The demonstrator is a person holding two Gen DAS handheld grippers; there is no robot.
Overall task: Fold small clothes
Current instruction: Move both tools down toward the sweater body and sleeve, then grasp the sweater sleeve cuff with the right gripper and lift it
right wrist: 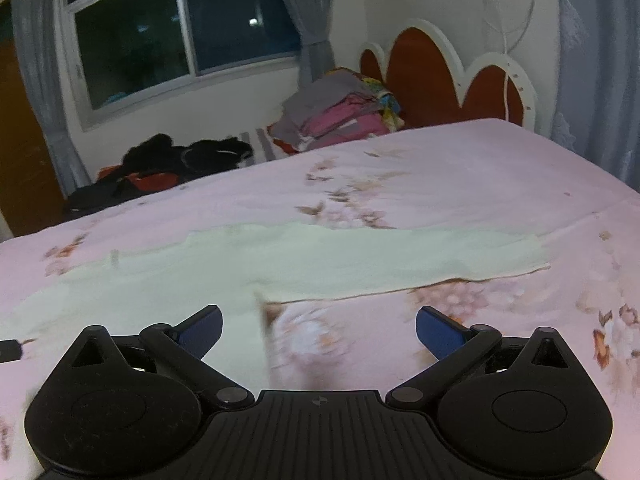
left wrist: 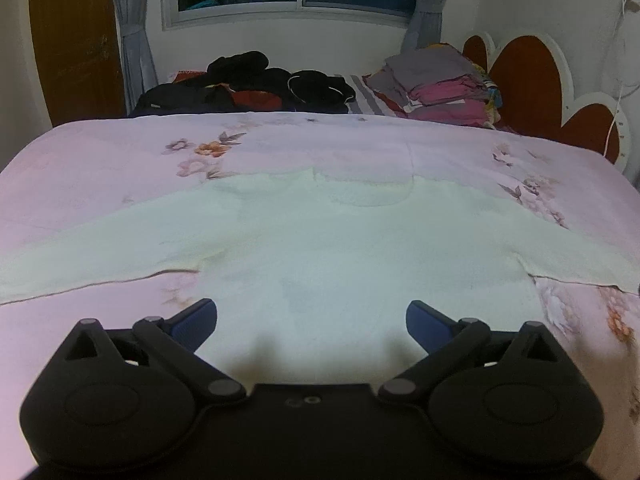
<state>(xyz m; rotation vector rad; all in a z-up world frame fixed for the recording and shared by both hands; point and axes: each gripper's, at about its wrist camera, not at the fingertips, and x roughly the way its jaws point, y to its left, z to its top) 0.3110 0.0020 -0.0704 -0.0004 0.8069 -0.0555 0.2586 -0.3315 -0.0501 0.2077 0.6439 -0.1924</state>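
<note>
A pale cream long-sleeved top (left wrist: pixel 320 240) lies spread flat on the pink floral bedspread (left wrist: pixel 120 152), sleeves out to both sides and neckline toward the far side. My left gripper (left wrist: pixel 311 322) hovers open over the lower body of the top, nothing between its blue-padded fingers. In the right wrist view the same top (right wrist: pixel 280 260) stretches across the bed, its right sleeve ending at a cuff (right wrist: pixel 536 256). My right gripper (right wrist: pixel 319 330) stands open above the top's right side edge and the bedspread (right wrist: pixel 460 184) under the sleeve, holding nothing.
A heap of dark clothes (left wrist: pixel 248 88) lies at the bed's far edge under the window. A stack of folded grey and pink clothes (left wrist: pixel 444 84) sits by the red-and-white headboard (left wrist: pixel 532 80). A wooden door (left wrist: pixel 72 40) stands at far left.
</note>
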